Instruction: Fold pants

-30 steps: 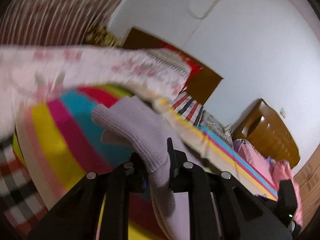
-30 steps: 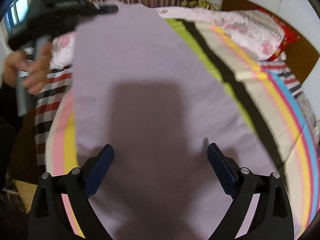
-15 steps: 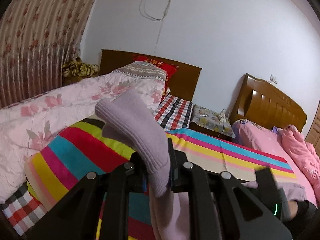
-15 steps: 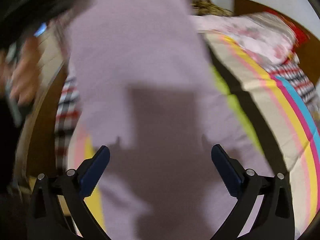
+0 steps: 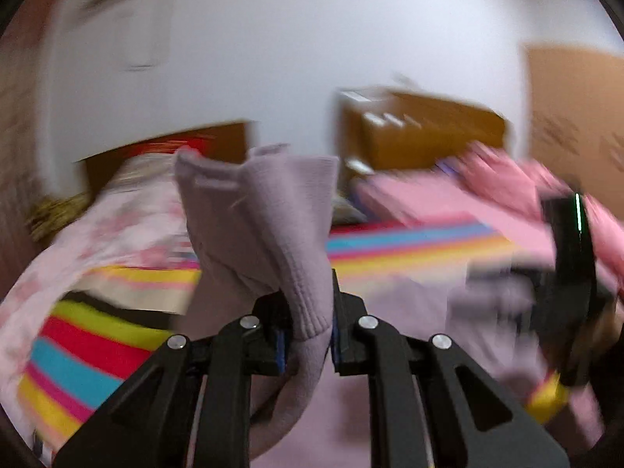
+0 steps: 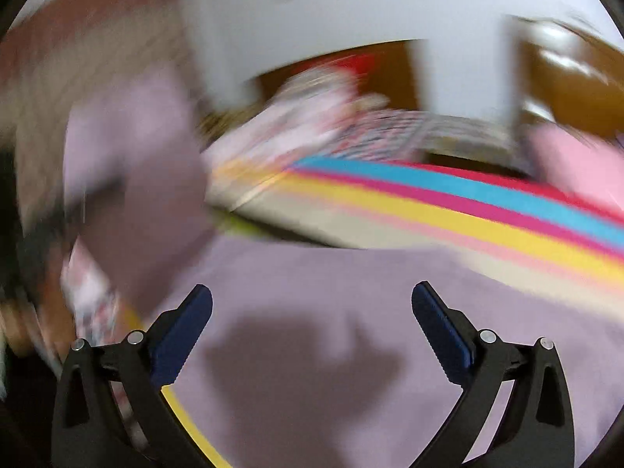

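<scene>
1. The left gripper (image 5: 308, 335) is clenched on the ribbed cuff of the lilac pants (image 5: 273, 226), lifted above the bed (image 5: 97, 343).
2. The right gripper (image 6: 312, 327) hovers with fingers spread and empty over the pants lying flat on the striped cover (image 6: 448, 210).
3. The step looks like folding a leg over; next, the cuff needs laying squarely on the flat part before letting go.
</scene>
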Demonstrator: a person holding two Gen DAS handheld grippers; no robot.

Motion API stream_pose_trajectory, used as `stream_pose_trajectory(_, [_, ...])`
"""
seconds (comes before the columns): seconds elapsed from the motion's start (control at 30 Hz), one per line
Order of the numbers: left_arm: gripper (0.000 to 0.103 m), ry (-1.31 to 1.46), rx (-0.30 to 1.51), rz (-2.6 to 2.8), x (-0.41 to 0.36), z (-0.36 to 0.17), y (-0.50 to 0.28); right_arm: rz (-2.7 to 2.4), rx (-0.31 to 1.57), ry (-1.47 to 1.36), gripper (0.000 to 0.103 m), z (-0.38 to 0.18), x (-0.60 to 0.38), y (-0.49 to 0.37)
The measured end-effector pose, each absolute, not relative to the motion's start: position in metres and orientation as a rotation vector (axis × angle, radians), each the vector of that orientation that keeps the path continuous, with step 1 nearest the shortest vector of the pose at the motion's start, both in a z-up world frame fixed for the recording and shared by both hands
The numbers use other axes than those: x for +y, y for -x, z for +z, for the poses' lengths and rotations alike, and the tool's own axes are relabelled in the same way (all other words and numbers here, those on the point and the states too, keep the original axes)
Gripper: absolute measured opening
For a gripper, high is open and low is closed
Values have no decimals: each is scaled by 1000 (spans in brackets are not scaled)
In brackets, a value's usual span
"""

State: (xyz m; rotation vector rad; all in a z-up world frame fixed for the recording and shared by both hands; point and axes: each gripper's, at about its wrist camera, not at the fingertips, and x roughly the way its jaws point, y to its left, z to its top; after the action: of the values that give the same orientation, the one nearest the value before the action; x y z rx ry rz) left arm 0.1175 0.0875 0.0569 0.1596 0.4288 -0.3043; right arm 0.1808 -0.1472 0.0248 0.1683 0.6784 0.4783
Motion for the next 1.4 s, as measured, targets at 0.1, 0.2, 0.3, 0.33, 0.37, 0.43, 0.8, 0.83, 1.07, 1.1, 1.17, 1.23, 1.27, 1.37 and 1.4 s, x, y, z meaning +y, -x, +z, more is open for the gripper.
stream_pose_trajectory(0.1, [31, -348, 583, -443, 5, -9, -123, 324, 671, -237, 99, 21, -214, -159])
stream_pose_trajectory(0.2, [43, -486, 638, -551, -33, -51, -98, 302, 687, -275, 99, 18, -245, -134])
stream_pose_trajectory(0.3, [84, -437, 537, -580, -16, -37, -63, 324, 703, -283, 99, 12, -252, -117])
stream_pose_trajectory(0.33, [89, -386, 503, -582, -3, -28, -54, 345, 720, -298, 99, 6, -250, -116])
stream_pose_trajectory(0.37, [91, -313, 473, -567, 18, -17, -46, 366, 734, -310, 99, 1, -245, -117])
stream_pose_trajectory(0.43, [98, -214, 463, -494, 54, -4, -45, 444, 776, -343, 98, -11, -228, -116])
stream_pose_trajectory(0.8, [97, -169, 542, -97, 159, -27, -51, 652, 994, -495, 71, -51, -145, -124])
stream_pose_trajectory(0.83, [97, -182, 550, -103, 158, -29, -60, 639, 990, -514, 70, -52, -144, -129])
stream_pose_trajectory(1.07, [97, -166, 589, -92, 178, -51, -53, 560, 982, -601, 64, -55, -136, -159])
stream_pose_trajectory(1.1, [97, -159, 586, -89, 180, -52, -52, 544, 982, -588, 59, -57, -135, -158])
stream_pose_trajectory(1.17, [97, -157, 573, -92, 184, -49, -47, 513, 970, -548, 32, -60, -136, -154])
stream_pose_trajectory(1.23, [97, -164, 566, -95, 186, -48, -44, 505, 950, -571, 20, -63, -142, -151])
stream_pose_trajectory(1.27, [97, -173, 572, -91, 186, -48, -44, 509, 940, -589, 17, -64, -145, -150])
stream_pose_trajectory(1.37, [97, -191, 601, -86, 188, -52, -46, 514, 911, -600, 16, -60, -145, -150])
stream_pose_trajectory(1.4, [97, -197, 606, -91, 188, -53, -46, 518, 899, -596, 16, -56, -143, -150])
